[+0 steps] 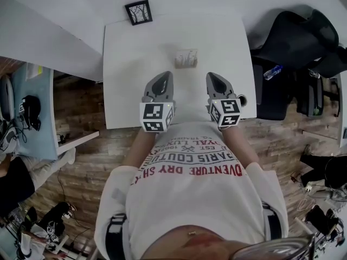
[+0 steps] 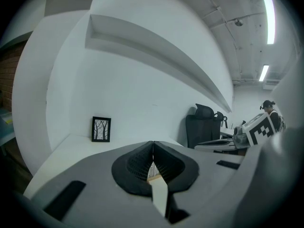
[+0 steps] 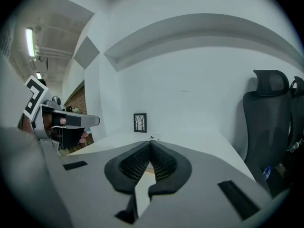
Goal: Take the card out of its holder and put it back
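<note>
A small pale card holder [image 1: 186, 58] stands upright on the white table [image 1: 124, 64], just beyond both grippers and between them. Whether the card sits in it I cannot tell from above. The right gripper view shows the card holder [image 3: 153, 137] small, just past the jaw tips. My left gripper [image 1: 165, 75] hovers over the table's near half, jaws closed tip to tip with nothing between them, as its own view confirms [image 2: 153, 144]. My right gripper [image 1: 212, 76] is level with it on the right, shut and empty too [image 3: 150, 144].
A small black-framed tree picture [image 1: 139, 12] leans at the table's far edge by the wall. A black office chair [image 1: 295, 37] and a bottle [image 1: 272, 72] stand right of the table. Another desk [image 1: 32, 107] lies at the left over wooden floor.
</note>
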{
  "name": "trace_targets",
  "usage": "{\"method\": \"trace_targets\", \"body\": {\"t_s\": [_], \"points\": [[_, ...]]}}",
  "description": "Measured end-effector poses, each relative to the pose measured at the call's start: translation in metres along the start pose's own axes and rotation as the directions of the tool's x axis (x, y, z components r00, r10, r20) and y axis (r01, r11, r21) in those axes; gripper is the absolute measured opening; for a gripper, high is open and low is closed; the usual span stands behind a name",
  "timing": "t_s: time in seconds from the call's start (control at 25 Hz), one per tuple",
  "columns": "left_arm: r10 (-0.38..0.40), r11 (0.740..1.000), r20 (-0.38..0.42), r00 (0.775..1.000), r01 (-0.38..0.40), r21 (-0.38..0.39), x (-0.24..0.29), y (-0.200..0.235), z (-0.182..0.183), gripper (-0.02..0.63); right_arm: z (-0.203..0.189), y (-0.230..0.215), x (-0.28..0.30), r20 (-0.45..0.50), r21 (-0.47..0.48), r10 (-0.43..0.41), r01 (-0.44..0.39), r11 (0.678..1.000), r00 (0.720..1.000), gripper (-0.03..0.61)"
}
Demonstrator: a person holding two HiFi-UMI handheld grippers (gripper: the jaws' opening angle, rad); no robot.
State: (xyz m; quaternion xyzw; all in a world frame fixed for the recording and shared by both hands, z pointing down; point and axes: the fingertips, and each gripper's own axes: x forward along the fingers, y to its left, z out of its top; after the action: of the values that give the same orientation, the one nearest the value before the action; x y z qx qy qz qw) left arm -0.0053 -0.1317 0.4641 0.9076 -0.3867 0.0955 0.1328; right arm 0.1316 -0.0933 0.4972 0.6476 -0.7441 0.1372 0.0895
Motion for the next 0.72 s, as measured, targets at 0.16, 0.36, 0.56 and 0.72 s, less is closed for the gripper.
{"method": "trace_targets", "body": {"t_s": [0.16, 0.36, 0.56, 0.72], "points": [[0.003, 1.000, 0.013, 1.000, -0.003, -0.003, -0.001, 0.002, 0.004, 0.025, 0.006, 0.000, 0.001, 0.010, -0.013, 0.005, -0.004, 1.000, 1.000, 0.025], [0.007, 1.000, 0.018, 1.000, -0.007, -0.009, -0.002, 0.003, 0.006, 0.025, 0.011, 0.001, 0.003, 0.009, -0.013, 0.006, -0.005, 1.000, 1.000, 0.025], [0.004, 1.000, 0.015, 1.000, -0.003, -0.013, -0.004, 0.003, 0.006, 0.025, 0.013, 0.006, 0.001, 0.022, -0.014, 0.029, -0.029, 0.999, 0.999, 0.025], [0.003, 1.000, 0.015, 1.000, -0.003, -0.015, -0.003, 0.004, 0.005, 0.025, 0.012, 0.004, 0.002, 0.016, -0.009, 0.022, -0.022, 1.000, 1.000, 0.025]]}}
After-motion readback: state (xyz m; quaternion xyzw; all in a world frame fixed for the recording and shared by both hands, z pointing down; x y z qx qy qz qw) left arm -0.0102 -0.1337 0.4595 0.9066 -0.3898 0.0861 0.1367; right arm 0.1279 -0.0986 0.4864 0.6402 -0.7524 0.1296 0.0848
